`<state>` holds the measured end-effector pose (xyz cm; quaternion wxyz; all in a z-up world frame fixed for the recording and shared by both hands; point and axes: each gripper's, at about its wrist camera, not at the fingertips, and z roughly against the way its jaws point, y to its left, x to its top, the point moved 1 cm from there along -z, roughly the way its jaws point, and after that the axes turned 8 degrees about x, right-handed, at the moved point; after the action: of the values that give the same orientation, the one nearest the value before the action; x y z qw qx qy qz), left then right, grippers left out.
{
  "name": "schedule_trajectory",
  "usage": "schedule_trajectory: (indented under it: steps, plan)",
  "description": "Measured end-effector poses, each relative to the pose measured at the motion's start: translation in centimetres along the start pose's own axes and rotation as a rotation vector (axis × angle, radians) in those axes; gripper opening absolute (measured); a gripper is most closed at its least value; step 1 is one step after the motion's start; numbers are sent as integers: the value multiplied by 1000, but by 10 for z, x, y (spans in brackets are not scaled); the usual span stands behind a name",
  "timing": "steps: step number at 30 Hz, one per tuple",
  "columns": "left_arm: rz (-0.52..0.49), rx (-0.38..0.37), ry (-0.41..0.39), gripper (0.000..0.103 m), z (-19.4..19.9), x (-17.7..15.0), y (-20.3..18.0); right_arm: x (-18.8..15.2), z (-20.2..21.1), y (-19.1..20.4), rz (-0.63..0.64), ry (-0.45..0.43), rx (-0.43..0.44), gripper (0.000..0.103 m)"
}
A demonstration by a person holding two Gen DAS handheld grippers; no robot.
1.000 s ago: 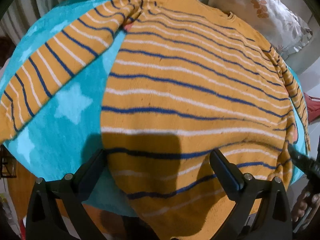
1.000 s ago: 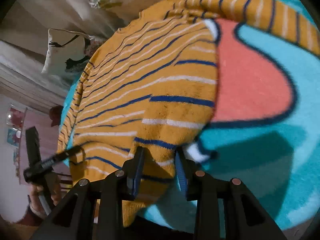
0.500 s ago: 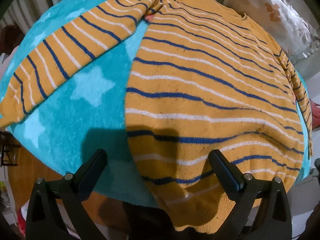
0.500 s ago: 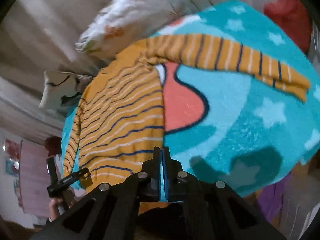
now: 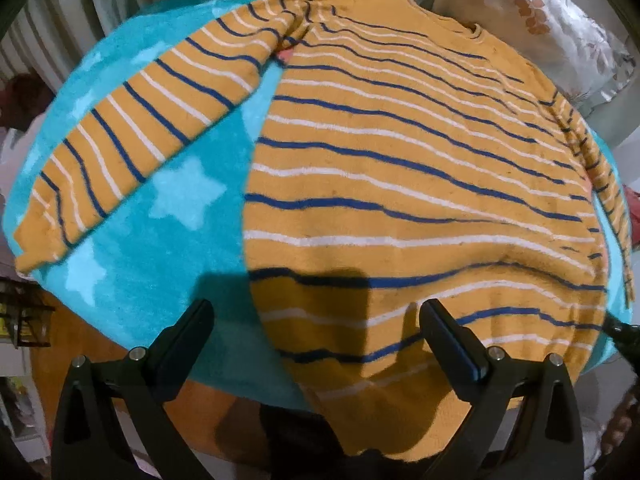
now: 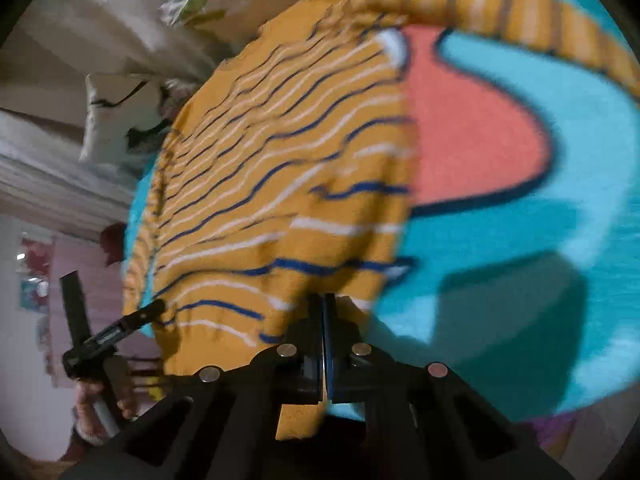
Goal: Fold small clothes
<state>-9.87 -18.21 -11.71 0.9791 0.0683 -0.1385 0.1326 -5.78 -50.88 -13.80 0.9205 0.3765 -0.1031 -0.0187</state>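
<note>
An orange sweater (image 5: 400, 184) with blue and white stripes lies flat on a teal star-print blanket (image 5: 160, 216). One sleeve (image 5: 132, 140) stretches out to the left. My left gripper (image 5: 316, 340) is open above the sweater's bottom hem, holding nothing. In the right wrist view the sweater (image 6: 280, 168) is blurred, and my right gripper (image 6: 323, 312) is shut at the hem's right corner; the jaws are pressed together with hem cloth around them. The left gripper (image 6: 116, 332) shows there at the hem's left corner.
Floral pillows (image 5: 560, 32) lie beyond the sweater's collar. A coral shape (image 6: 472, 136) is printed on the blanket (image 6: 520, 240) to the right of the sweater. The blanket's near edge drops off just below the hem, with an orange surface (image 5: 80, 360) under it.
My right gripper, shut and raised back from the sweater half a second ago, has come down to the hem's right corner. My left gripper has stayed open over the hem.
</note>
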Motion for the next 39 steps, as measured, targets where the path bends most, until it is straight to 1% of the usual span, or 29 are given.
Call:
schedule_trajectory:
  steps: [1, 3, 6, 8, 10, 12, 13, 14, 18, 19, 20, 21, 22, 24, 26, 29, 32, 34, 35, 36, 38, 39]
  plan:
    - [10, 4, 9, 102, -2, 0, 2, 1, 12, -8, -11, -15, -36, 2]
    - [41, -12, 28, 102, -5, 0, 9, -1, 32, -20, -32, -45, -79, 2]
    - [77, -33, 45, 102, -6, 1, 16, -1, 55, -33, -91, -94, -99, 4]
    - [84, -40, 31, 102, 0, 4, 16, 1, 63, -28, -94, -113, -100, 4]
    - [81, -46, 5, 102, 8, 9, 13, 6, 65, -14, -51, -130, -133, 4]
    - [73, -47, -24, 102, 18, 16, 5, 13, 64, 0, -4, -133, -157, 12]
    - [66, -46, -39, 102, 22, 20, 1, 16, 60, 8, 16, -130, -161, 23]
    - [56, -43, -59, 102, 26, 25, -5, 21, 57, 15, 39, -127, -166, 31]
    - [6, -4, -137, 102, 35, 35, -25, 40, 35, 52, 152, -106, -196, 33]
    - [-5, -2, -149, 102, 36, 36, -30, 46, 30, 59, 176, -100, -206, 36]
    - [-14, -1, -159, 102, 37, 37, -36, 51, 25, 65, 188, -98, -215, 41]
    - [-21, -7, -166, 102, 38, 39, -39, 55, 20, 70, 190, -97, -224, 44]
    - [-27, -16, -171, 102, 38, 41, -44, 60, 14, 74, 187, -95, -226, 49]
    - [-33, -27, -171, 102, 34, 43, -50, 66, 3, 82, 185, -97, -217, 49]
    - [-25, -35, -150, 102, 23, 49, -56, 72, -10, 89, 199, -99, -220, 49]
    - [-28, -52, -127, 102, 6, 55, -64, 81, -33, 95, 256, -109, -273, 49]
    - [-34, -60, -129, 102, -10, 58, -72, 87, -54, 88, 272, -115, -314, 49]
    - [-28, -79, -110, 102, -25, 61, -77, 90, -70, 76, 258, -110, -339, 50]
    - [-22, -88, -101, 102, -31, 60, -79, 89, -73, 73, 259, -135, -341, 53]
    - [-18, -81, -97, 102, -38, 59, -81, 90, -73, 75, 281, -174, -346, 57]
    - [-65, -7, -142, 103, -41, 59, -92, 91, -83, 81, 323, -171, -376, 67]
    - [-86, 12, -160, 103, -41, 59, -97, 91, -87, 83, 344, -168, -390, 69]
